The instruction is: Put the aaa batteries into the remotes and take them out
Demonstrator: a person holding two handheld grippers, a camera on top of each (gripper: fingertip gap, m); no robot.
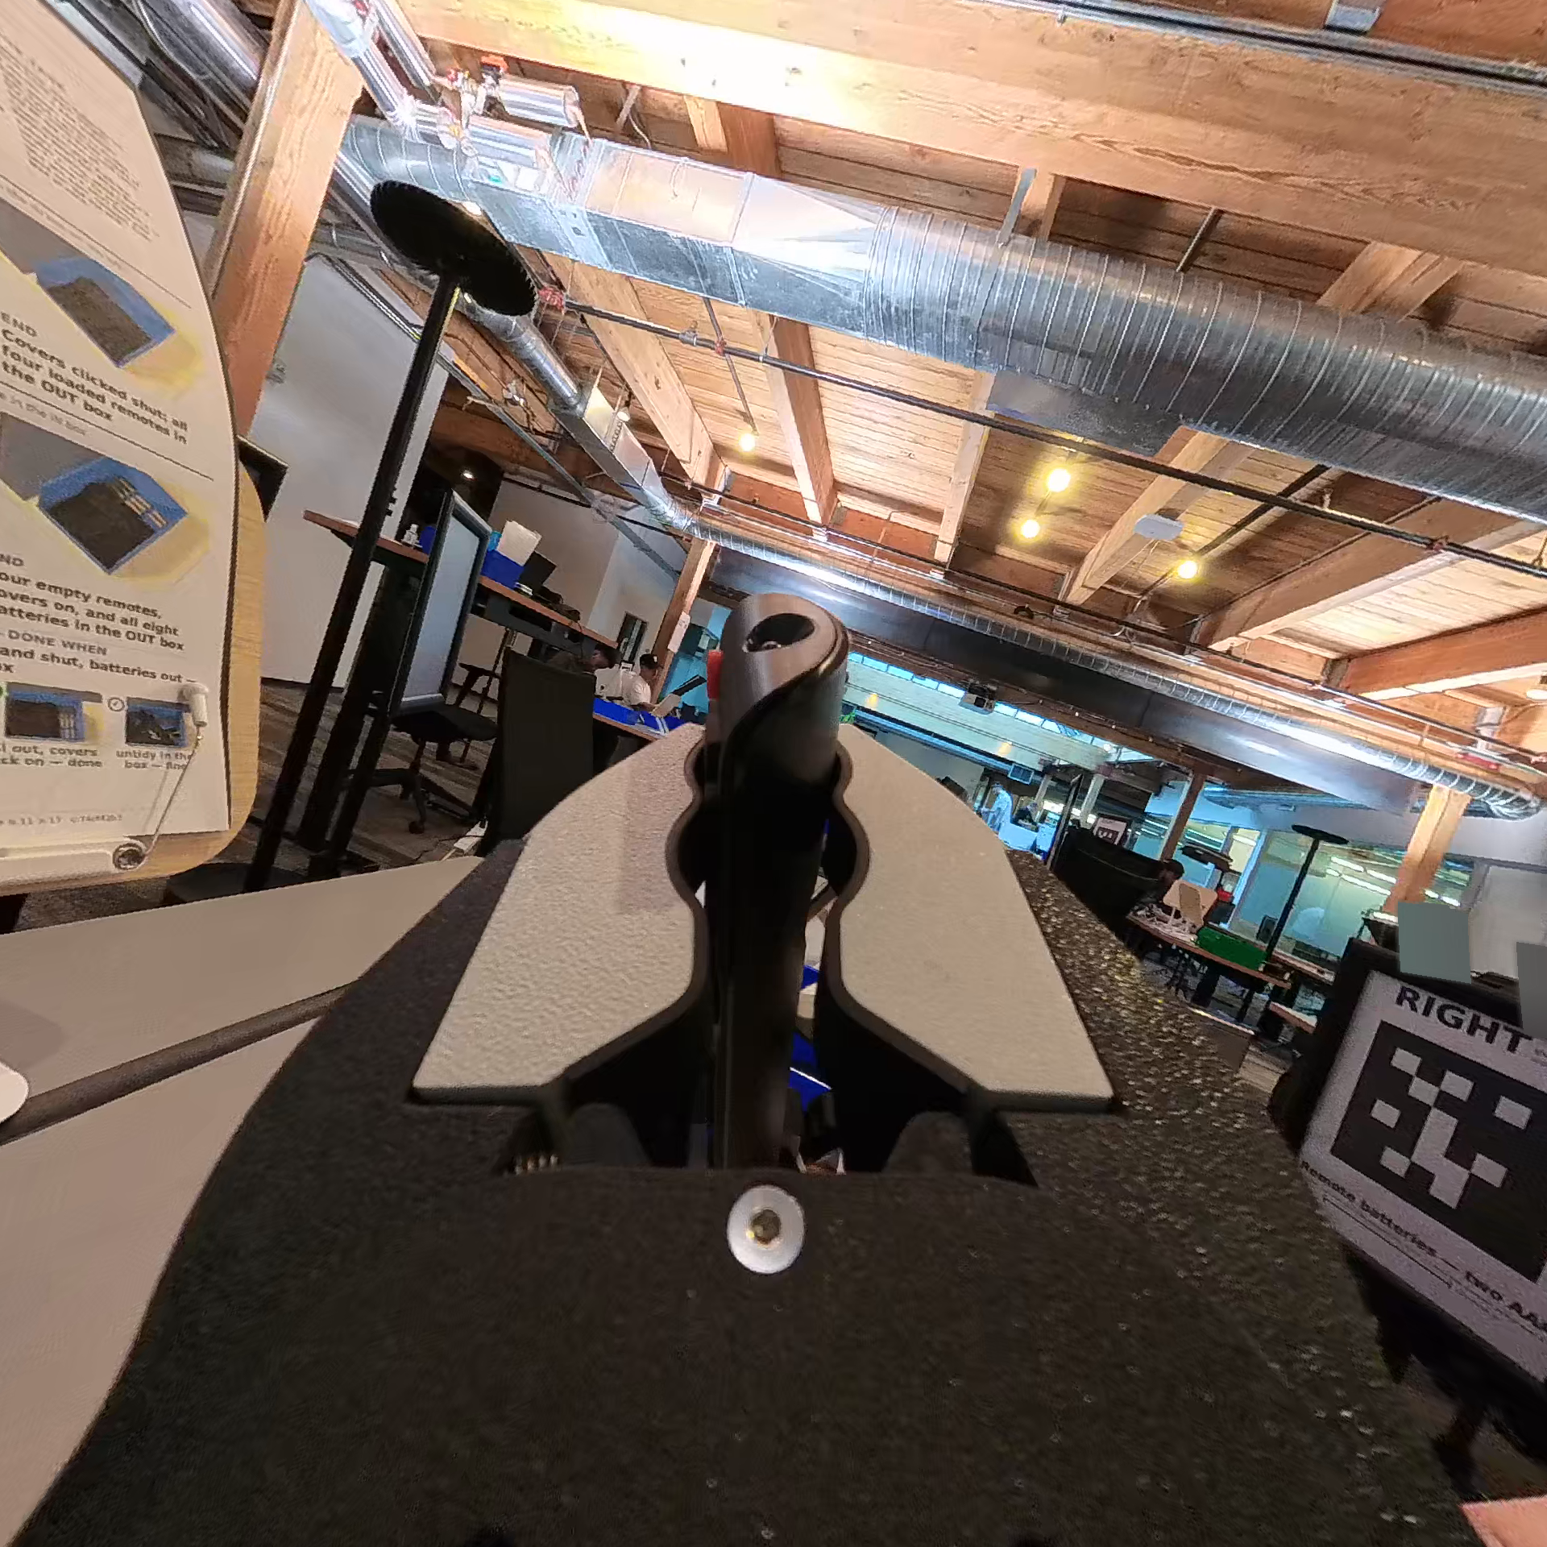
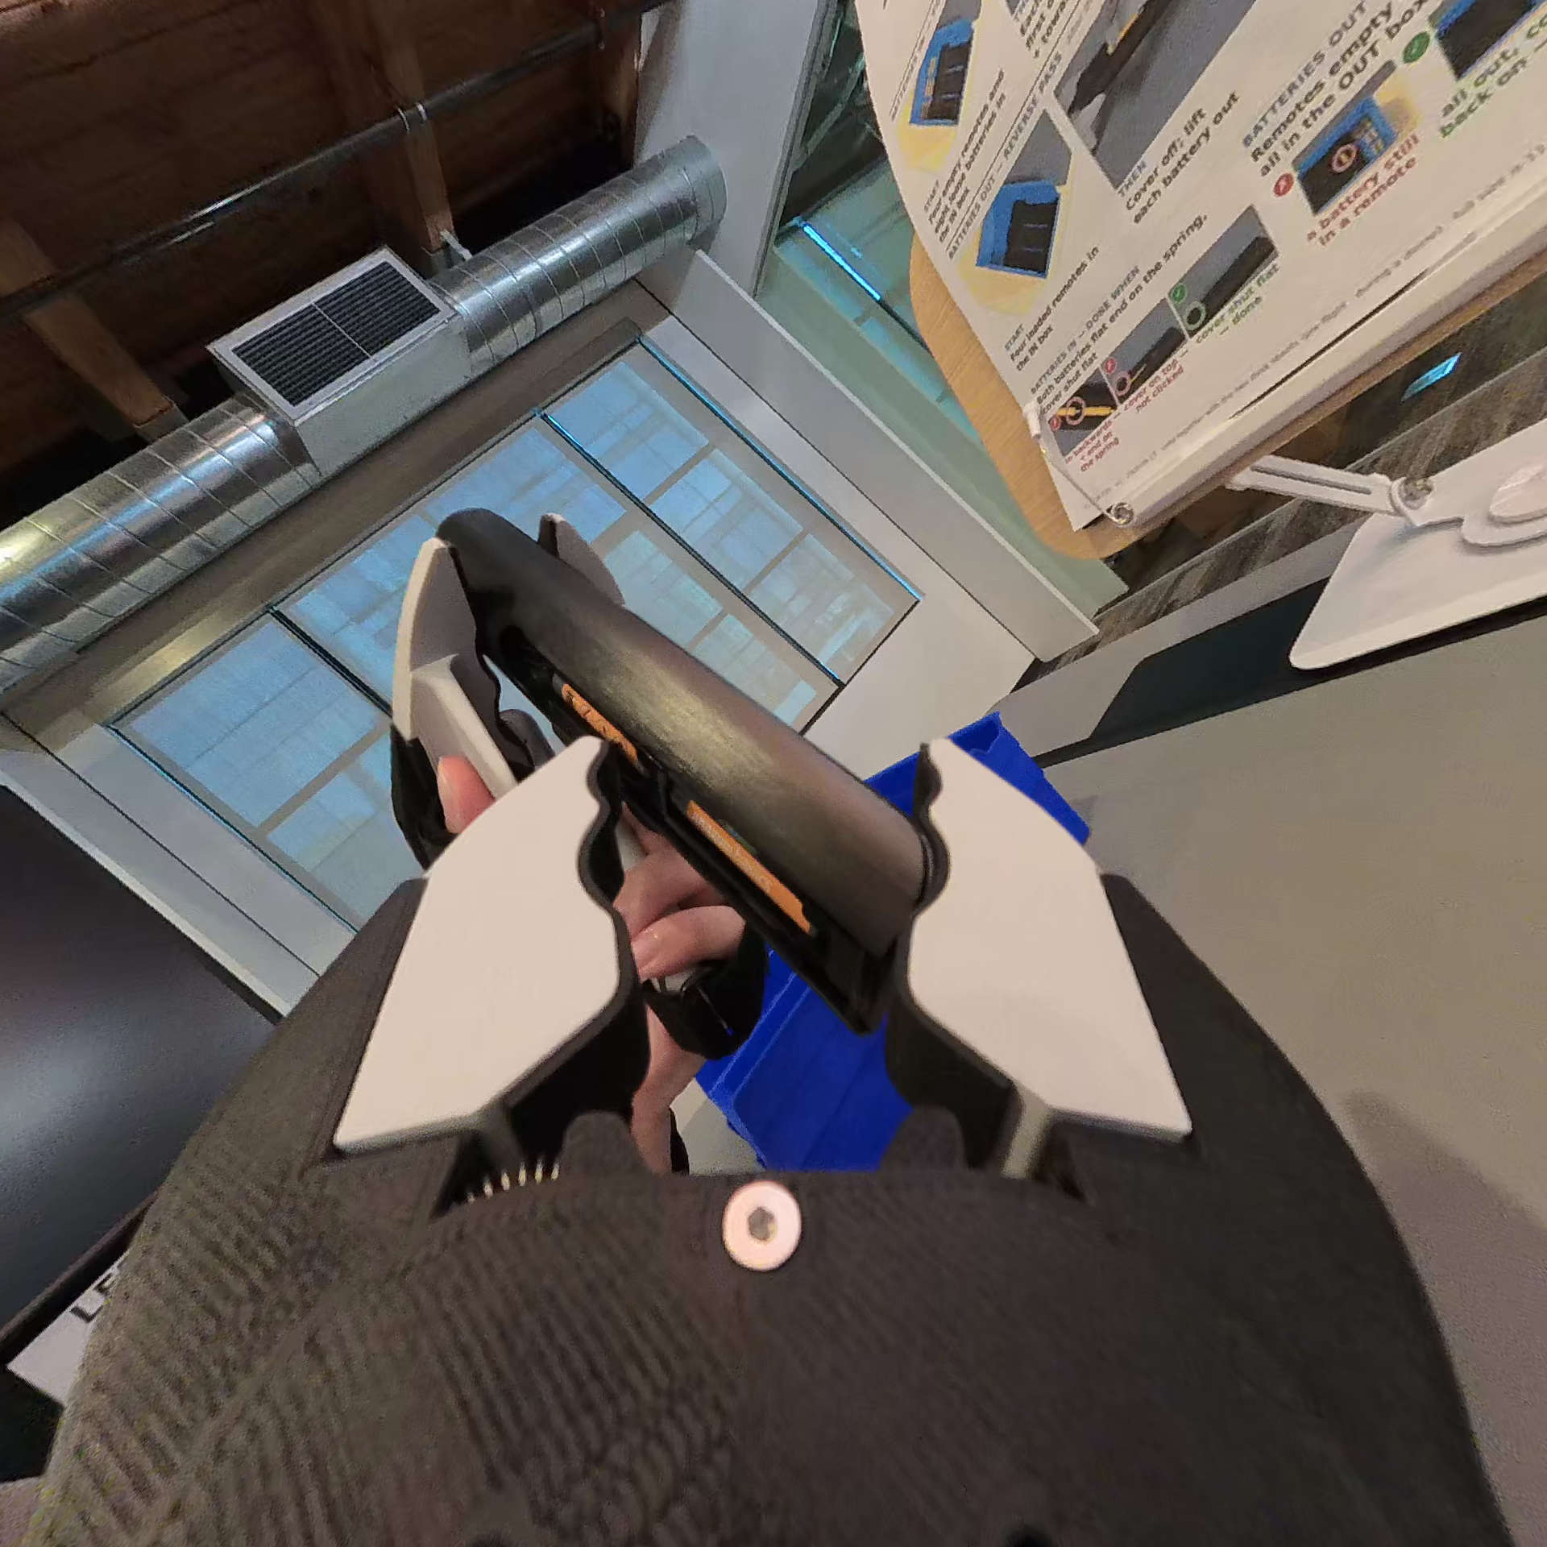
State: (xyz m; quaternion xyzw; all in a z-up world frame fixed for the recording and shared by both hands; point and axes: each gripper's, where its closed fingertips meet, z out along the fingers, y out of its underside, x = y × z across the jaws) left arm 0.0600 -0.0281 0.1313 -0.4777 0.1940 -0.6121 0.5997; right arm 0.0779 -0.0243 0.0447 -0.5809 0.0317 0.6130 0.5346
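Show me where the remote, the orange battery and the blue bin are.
remote (image 2: pixel 753 778): right wrist view, on its black back.
orange battery (image 2: pixel 745 862): right wrist view, on its side.
blue bin (image 2: pixel 804 1088): right wrist view, on its wall.

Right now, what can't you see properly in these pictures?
- Left wrist view: remote seen end-on, so its battery slot is hidden.
- Right wrist view: blue bin contents blocked by the right gripper.
- Right wrist view: batteries half covered by the remote's body.
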